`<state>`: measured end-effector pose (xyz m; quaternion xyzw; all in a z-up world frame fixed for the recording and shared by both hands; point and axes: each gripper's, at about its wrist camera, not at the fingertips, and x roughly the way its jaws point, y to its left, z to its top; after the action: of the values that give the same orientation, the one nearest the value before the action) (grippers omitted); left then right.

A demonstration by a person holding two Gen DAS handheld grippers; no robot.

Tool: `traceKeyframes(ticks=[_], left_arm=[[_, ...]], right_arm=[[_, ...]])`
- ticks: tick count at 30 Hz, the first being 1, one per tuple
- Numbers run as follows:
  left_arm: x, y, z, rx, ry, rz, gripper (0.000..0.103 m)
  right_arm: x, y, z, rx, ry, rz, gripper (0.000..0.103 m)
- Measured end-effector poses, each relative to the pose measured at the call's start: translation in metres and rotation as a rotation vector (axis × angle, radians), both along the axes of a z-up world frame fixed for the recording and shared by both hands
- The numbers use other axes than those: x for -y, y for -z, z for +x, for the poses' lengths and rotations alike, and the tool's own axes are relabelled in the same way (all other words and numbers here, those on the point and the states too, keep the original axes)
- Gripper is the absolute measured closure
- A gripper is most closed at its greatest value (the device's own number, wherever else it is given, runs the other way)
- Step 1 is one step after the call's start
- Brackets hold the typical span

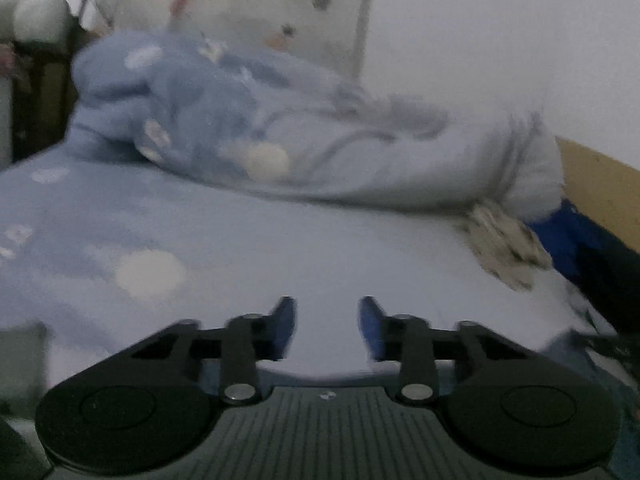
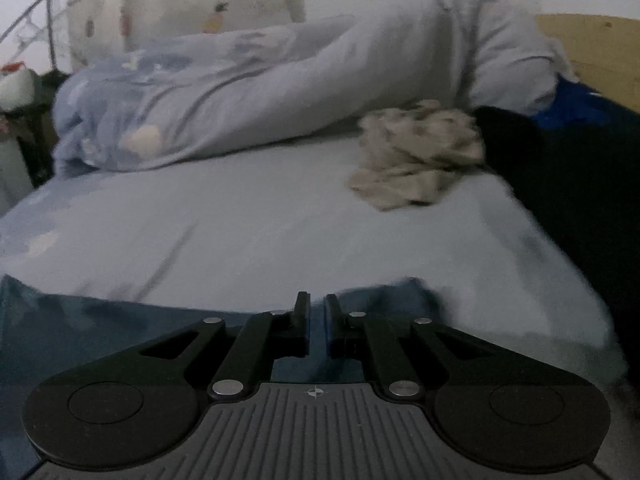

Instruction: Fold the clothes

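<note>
Where left gripper (image 1: 327, 328) empty, right gripper (image 2: 318, 326) on blue garment (image 2: 120, 320).

**Soft cloth, matt plastic, bare wood**

The bed sheet (image 2: 248, 216) is smooth pale-blue cloth. The bundled duvet (image 1: 224, 120) looks fleecy, with white spots. A crumpled beige garment (image 2: 416, 156) is soft, mottled fabric. The left gripper (image 1: 327, 326) and right gripper (image 2: 318, 324) are matt black plastic with shiny metal rivets and ribbed grey bases. The headboard (image 2: 600, 52) is matt, light wood
</note>
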<state>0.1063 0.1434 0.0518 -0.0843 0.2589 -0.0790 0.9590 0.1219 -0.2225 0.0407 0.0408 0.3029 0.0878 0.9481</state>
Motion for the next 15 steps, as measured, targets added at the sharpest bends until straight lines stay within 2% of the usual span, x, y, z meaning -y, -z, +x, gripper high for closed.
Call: traceKeyframes(ticks=[3,9,12,15], left_arm=[[0.027,0.015,0.005,-0.042,0.044,0.064,0.085],[0.073,0.037,0.003,-0.053,0.127,0.182,0.089],[0.073,0.057,0.004,-0.085,0.088,0.267,0.09],[0.054,0.057,0.007,-0.09,0.012,0.241,0.096]], right_arm=[[-0.037,0.0,0.005,0.043,-0.064,-0.007,0.095],[-0.105,0.023,-0.003,0.033,-0.207,-0.065,0.095],[-0.115,0.035,-0.004,0.018,-0.243,-0.12,0.098],[-0.099,0.036,0.004,0.012,-0.207,-0.138,0.103]])
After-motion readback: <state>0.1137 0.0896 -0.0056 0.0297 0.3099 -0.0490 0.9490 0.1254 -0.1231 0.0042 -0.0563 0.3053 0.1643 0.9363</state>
